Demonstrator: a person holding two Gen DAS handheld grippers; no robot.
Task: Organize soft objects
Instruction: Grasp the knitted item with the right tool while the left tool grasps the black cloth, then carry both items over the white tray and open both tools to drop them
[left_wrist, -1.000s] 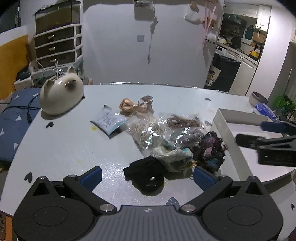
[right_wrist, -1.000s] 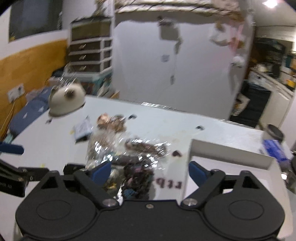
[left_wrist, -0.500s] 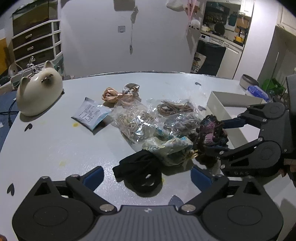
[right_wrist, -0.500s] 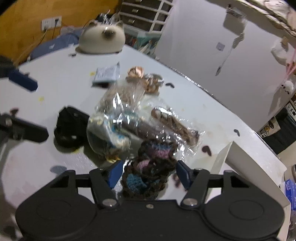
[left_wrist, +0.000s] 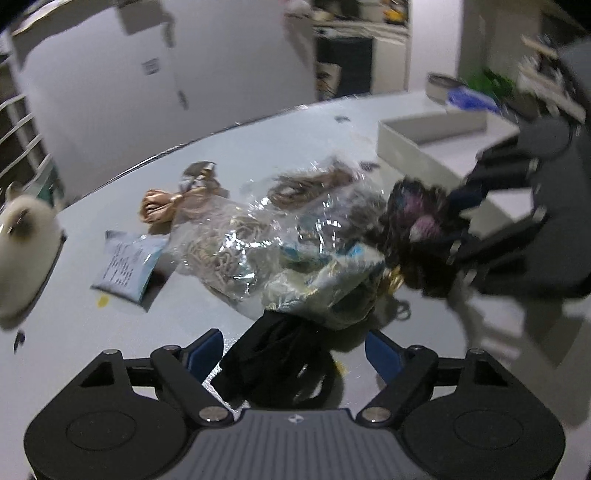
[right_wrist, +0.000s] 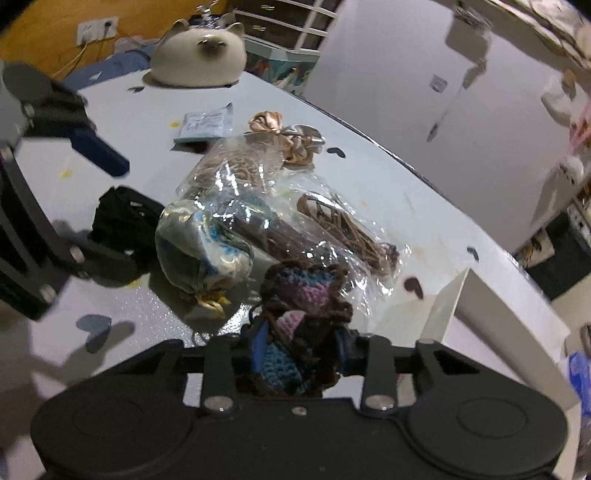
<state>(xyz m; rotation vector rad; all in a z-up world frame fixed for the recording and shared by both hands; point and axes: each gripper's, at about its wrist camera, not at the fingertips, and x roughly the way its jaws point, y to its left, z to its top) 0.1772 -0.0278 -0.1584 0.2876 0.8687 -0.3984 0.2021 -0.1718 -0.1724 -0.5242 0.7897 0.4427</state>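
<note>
Here the white surface carries a loose heap of soft items, with a white open box at its right end and a cream cat-shaped plush at the far left corner. Mid-heap: clear plastic bags of cord and string, overlapping each other. Against their near side lies a pale patterned pouch with a gold tassel. A black fabric bundle lies just left of the pouch; the left gripper is lowered over it, fingers on either side, having just been narrowing, and apart from the cloth as far as the blurred left wrist view allows. The right gripper has just been closing and its blue fingers now clamp a dark crocheted piece with pink, purple and blue patches, at the heap's near right edge, beside the box. Behind the bags: a satin scrunchie pair, peach and grey, and a small pale-blue printed packet flat on the surface.
</note>
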